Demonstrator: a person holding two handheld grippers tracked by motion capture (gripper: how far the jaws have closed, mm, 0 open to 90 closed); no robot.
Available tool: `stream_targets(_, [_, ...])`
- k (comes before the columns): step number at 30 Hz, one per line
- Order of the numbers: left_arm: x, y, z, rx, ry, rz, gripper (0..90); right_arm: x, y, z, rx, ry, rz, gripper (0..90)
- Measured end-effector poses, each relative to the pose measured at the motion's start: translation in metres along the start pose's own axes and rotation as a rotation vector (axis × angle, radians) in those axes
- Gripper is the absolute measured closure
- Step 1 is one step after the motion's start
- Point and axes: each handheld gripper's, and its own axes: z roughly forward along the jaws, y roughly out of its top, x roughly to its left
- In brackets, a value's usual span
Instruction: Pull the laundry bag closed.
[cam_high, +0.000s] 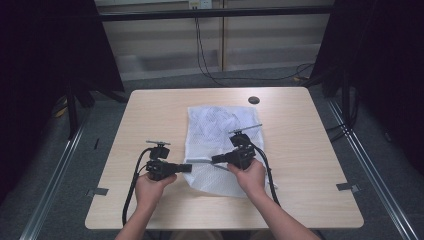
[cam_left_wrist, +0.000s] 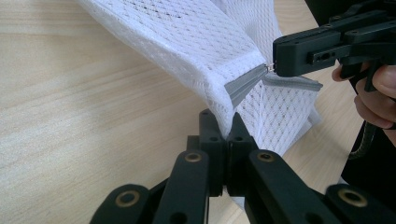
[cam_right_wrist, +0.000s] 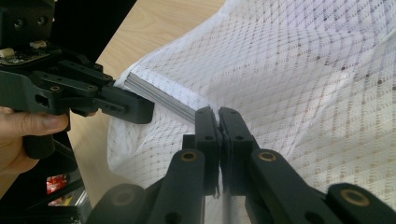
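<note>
Partly hidden: zipper (cam_left_wrist: 243, 84) pull | both tools clamp mesh bag (cam_high: 215, 135)

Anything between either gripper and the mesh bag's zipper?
Nothing visible. The left gripper is already shut on the white mesh bag at the end of the grey zipper, and the right gripper is shut farther along that zipper.

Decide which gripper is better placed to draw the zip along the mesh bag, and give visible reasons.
Probably the right gripper: its fingers are shut at the zip pull on the grey zip. The left gripper is shut on the white mesh bag at the zip's end, anchoring it.
</note>
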Motion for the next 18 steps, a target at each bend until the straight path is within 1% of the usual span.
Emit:
stream_targets(1, [0.0002, -0.0001, -0.0004, -0.001, 0.006, -0.001, 89.3, -0.0001, -0.0001, -0.0002, 0.001, 0.000, 0.001, 87.3])
stream_targets(2, [0.0003, -0.0002, -0.0009, -0.004, 0.014, -0.003, 89.3, -0.0003, -0.0002, -0.0007, 0.002, -0.011, -0.004, 87.3])
stream_targets(4, [0.0020, -0.0002, -0.0028, -0.002, 0.000, -0.005, 89.3, -0.0031, -0.0009, -0.0028, -0.001, -0.013, 0.004, 87.3])
stream_targets(6, [0.0018, -0.0004, -0.0027, -0.002, 0.001, -0.003, 89.3, -0.0048, -0.0013, -0.0050, -0.005, -0.004, 0.015, 87.3])
stream_targets(9, [0.0016, -0.0004, -0.0023, -0.002, 0.001, -0.003, 89.3, -0.0043, -0.0015, -0.0062, -0.005, -0.013, 0.002, 87.3])
stream_targets(15, [0.0017, -0.0007, -0.0023, 0.001, 0.008, -0.005, 89.2, -0.0048, -0.0021, -0.0056, 0.000, -0.009, 0.007, 87.3])
stream_targets(16, [0.0018, -0.0005, -0.0024, -0.001, 0.010, -0.005, 89.3, -0.0049, -0.0022, -0.0055, -0.002, -0.015, 0.003, 87.3])
stream_targets(18, [0.0019, -0.0005, -0.0024, 0.000, 0.006, -0.002, 89.3, -0.0057, -0.0021, -0.0062, -0.002, -0.008, 0.009, 87.3])
